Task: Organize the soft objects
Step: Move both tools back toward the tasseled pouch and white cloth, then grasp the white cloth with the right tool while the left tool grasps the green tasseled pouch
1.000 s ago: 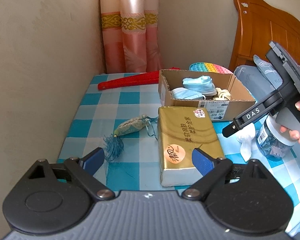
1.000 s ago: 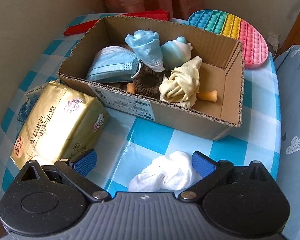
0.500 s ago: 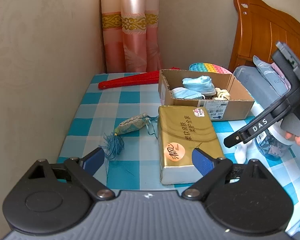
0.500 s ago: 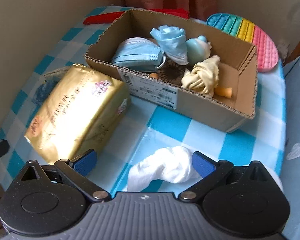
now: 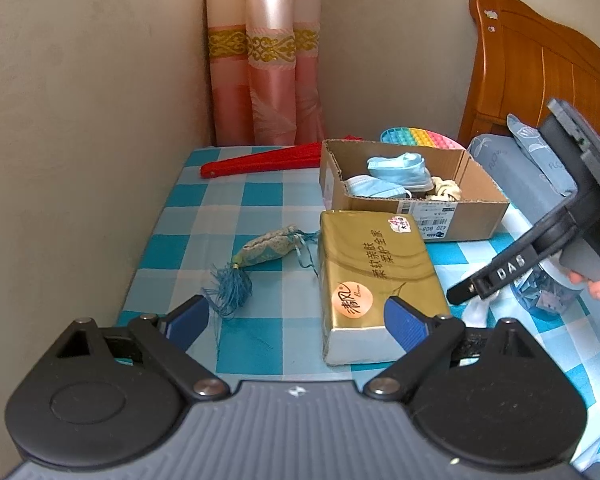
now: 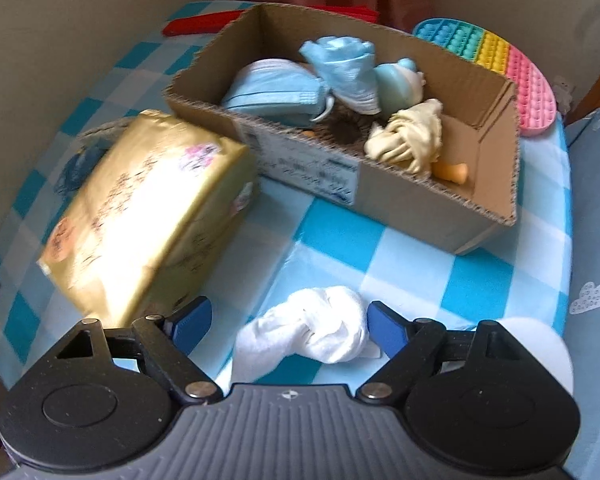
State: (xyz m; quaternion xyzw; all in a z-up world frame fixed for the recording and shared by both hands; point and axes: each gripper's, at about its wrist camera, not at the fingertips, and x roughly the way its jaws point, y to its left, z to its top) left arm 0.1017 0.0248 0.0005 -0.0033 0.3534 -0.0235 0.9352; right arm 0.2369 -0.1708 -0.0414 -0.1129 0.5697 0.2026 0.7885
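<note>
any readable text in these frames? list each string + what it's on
"DAS": on the right gripper, along its black arm.
"清风": orange round sticker on the gold tissue pack.
"柔韧亲肤 柔护全家": along the pack's top.
"420 808": label on the cardboard box; its smaller print is unreadable.
Pink sticker on the pack: too small.
Right wrist view: all blurred.

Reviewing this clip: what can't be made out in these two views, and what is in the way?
- Gold tissue pack print: motion-blurred in the right wrist view.
- White knotted cloth: near part hidden behind the right gripper body.
- Clear jar: mostly covered by the right gripper in the left wrist view.
- Cardboard box bottom: buried under face masks.
</note>
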